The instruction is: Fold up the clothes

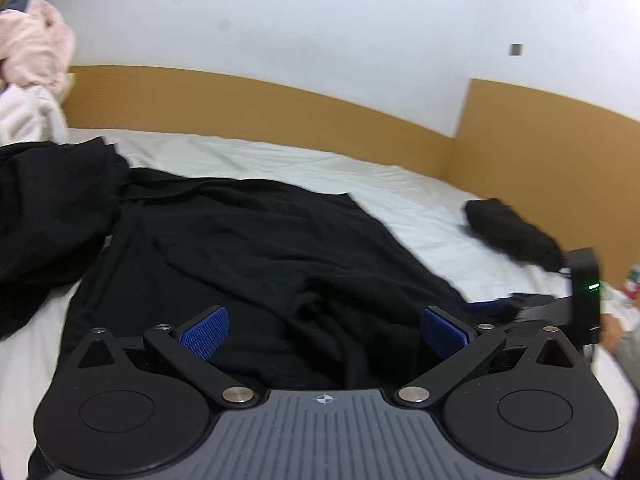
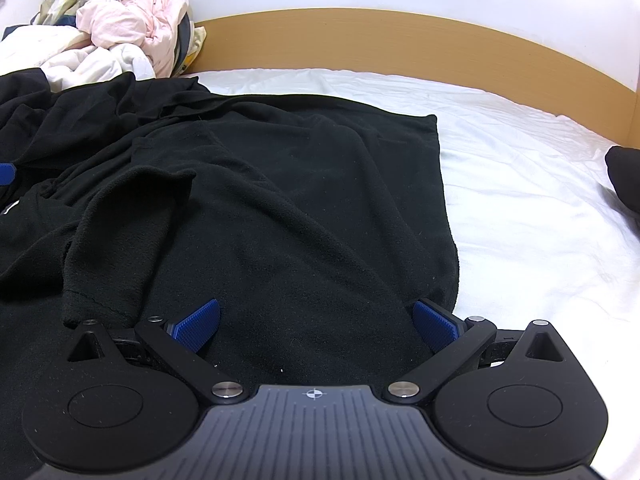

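Black shirt (image 2: 280, 200) lay lengthwise on the bed (image 2: 520, 200), collar end toward upper left; both hand-held grippers (image 1: 324, 332) (image 2: 316, 324) were released, gripping nothing.

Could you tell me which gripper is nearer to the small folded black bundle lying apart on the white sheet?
Right. The folded black bundle lies just beyond the right gripper. The left gripper sits further over, above the spread black garment.

Two grippers (image 1: 324, 334) (image 2: 316, 326), one black garment (image 2: 280, 184)
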